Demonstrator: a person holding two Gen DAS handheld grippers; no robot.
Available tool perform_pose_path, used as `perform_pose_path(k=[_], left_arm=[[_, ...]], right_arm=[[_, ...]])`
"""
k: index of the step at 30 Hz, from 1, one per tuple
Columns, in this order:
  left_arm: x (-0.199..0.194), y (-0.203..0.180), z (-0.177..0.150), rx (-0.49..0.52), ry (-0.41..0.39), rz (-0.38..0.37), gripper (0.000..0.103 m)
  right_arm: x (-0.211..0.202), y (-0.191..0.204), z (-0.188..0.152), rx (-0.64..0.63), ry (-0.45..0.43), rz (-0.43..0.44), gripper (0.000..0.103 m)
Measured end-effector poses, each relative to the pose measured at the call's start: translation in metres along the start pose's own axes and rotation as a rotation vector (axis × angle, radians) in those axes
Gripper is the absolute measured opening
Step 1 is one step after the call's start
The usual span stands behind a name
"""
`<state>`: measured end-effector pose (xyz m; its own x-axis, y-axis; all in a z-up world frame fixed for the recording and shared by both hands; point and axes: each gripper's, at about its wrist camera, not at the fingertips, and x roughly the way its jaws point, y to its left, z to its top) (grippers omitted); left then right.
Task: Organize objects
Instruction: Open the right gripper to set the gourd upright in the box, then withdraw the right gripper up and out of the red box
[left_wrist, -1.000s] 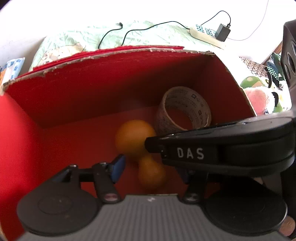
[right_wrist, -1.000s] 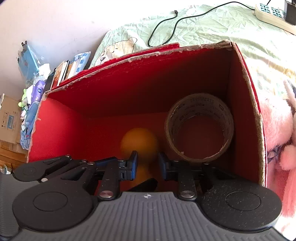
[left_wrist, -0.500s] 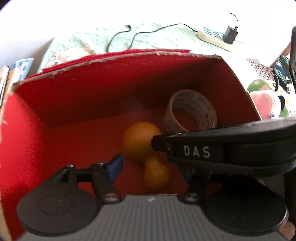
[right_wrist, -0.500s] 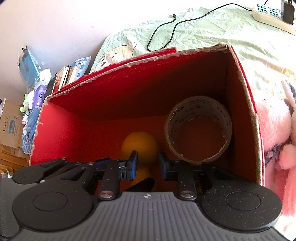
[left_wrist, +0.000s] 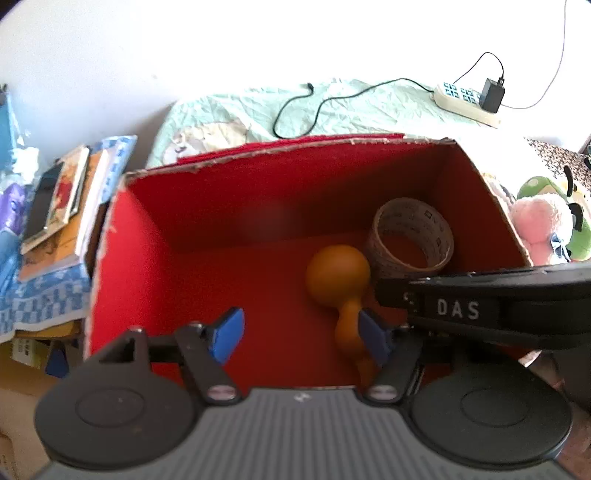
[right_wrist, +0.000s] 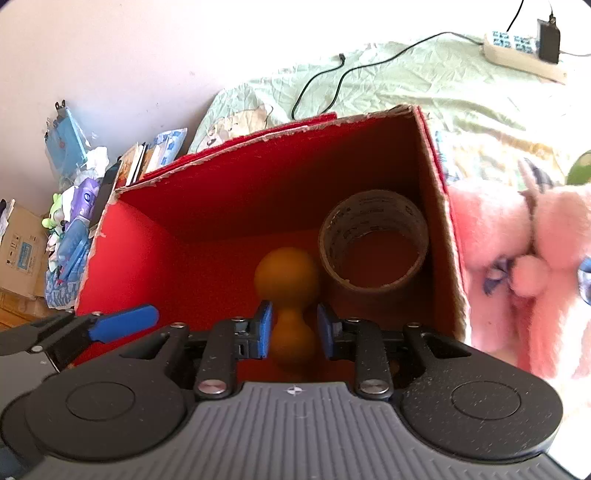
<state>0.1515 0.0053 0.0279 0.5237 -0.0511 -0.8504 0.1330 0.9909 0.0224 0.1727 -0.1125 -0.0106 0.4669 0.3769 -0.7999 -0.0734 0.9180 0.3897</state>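
Inside the red box (right_wrist: 155, 254), the right hand-held gripper (right_wrist: 294, 328) clamps an orange gourd (right_wrist: 287, 280) beside a tape roll (right_wrist: 373, 240); the left hand-held gripper (left_wrist: 299, 332) gapes.

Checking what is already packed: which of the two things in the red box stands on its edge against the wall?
The tape roll, a brown ring tilted on edge in the box's far right corner. The orange gourd-shaped toy lies beside it, its narrow neck between the right tool's pads.
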Motion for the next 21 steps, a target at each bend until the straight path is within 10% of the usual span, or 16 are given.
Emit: perform_pose_path(k=[21], left_arm=[[-0.068, -0.013, -0.040, 0.040, -0.073, 0.062, 0.085]], right_arm=[[-0.075, 0.018, -0.044, -0.025, -0.221, -0.058, 0.039]])
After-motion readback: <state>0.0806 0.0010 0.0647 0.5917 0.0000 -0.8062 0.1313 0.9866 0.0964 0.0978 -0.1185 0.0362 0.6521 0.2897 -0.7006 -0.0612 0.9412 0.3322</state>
